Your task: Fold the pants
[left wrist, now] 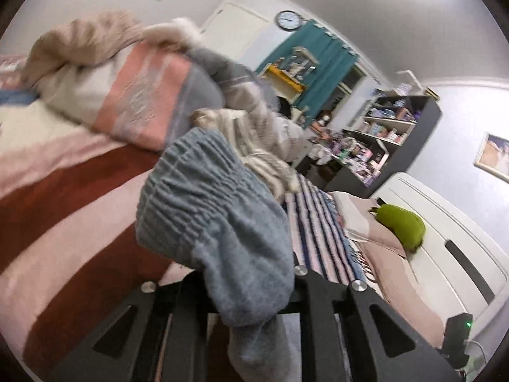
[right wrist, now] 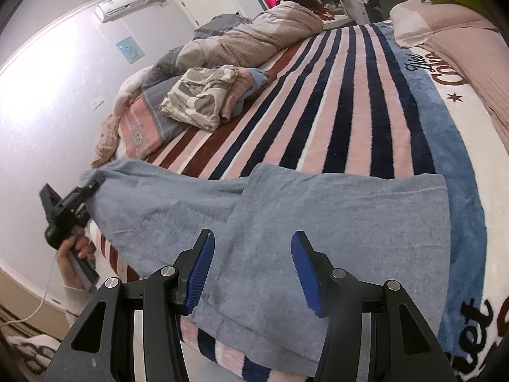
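both grippers are at the bed [right wrist: 366,102]. on its striped blanket [right wrist: 318,121] lie the grey pants [right wrist: 318,222], flat, near the front edge. the left gripper [right wrist: 92,184] pinches the waist end of the pants and lifts it off the bed. the right gripper [right wrist: 253,264] hangs wide above the pants, holding nothing. a pile of folded clothes [right wrist: 200,98] sits further back.

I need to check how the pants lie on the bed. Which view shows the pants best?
The right wrist view: the grey-blue pants lie spread across the striped blanket, one end lifted by the left tongs. The left wrist view shows only their bunched waistband.
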`<state>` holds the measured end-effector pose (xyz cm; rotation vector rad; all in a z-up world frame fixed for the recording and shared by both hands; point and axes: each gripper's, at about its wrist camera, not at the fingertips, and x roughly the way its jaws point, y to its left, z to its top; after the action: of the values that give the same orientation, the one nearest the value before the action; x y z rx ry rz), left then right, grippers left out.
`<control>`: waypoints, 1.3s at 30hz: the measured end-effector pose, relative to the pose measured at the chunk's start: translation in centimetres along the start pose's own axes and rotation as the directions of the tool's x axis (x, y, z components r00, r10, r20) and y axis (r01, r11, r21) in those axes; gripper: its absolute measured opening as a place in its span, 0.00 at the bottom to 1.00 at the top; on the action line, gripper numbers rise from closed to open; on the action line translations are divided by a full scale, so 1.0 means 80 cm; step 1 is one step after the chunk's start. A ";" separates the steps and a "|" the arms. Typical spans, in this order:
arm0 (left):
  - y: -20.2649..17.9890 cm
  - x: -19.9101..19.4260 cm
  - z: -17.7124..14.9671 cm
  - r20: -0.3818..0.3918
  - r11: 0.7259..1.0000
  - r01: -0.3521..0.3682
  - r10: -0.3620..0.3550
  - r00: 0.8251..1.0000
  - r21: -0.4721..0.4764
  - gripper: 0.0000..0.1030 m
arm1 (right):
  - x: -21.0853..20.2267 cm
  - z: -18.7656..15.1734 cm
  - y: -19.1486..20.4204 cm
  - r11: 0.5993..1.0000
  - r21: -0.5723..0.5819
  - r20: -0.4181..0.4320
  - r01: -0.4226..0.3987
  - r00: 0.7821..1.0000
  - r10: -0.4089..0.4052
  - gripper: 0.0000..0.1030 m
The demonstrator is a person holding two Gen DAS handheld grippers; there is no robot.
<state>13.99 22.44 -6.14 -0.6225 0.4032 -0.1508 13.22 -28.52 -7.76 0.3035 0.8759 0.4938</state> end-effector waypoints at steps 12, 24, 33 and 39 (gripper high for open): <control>-0.149 -0.003 0.008 -0.036 0.977 0.133 -0.129 0.991 0.166 0.12 | -0.056 -0.014 -0.051 0.987 0.017 0.100 0.158 0.982 -0.159 0.58; -0.326 0.063 -0.077 -0.250 0.897 0.280 -0.200 0.947 0.344 0.12 | -0.120 -0.061 -0.124 0.979 0.102 0.154 0.175 0.970 -0.189 0.64; -0.404 0.142 -0.201 -0.505 0.835 0.361 -0.118 0.855 0.415 0.12 | -0.148 -0.083 -0.175 0.964 0.153 0.181 0.217 0.953 -0.243 0.64; -0.417 0.185 -0.259 -0.586 0.824 0.353 -0.032 0.810 0.442 0.12 | -0.156 -0.091 -0.202 0.960 0.193 0.180 0.202 0.955 -0.237 0.64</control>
<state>18.37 -19.29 -6.36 -0.0394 0.8296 -0.6452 5.35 -48.43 -11.29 0.4015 0.7447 0.1752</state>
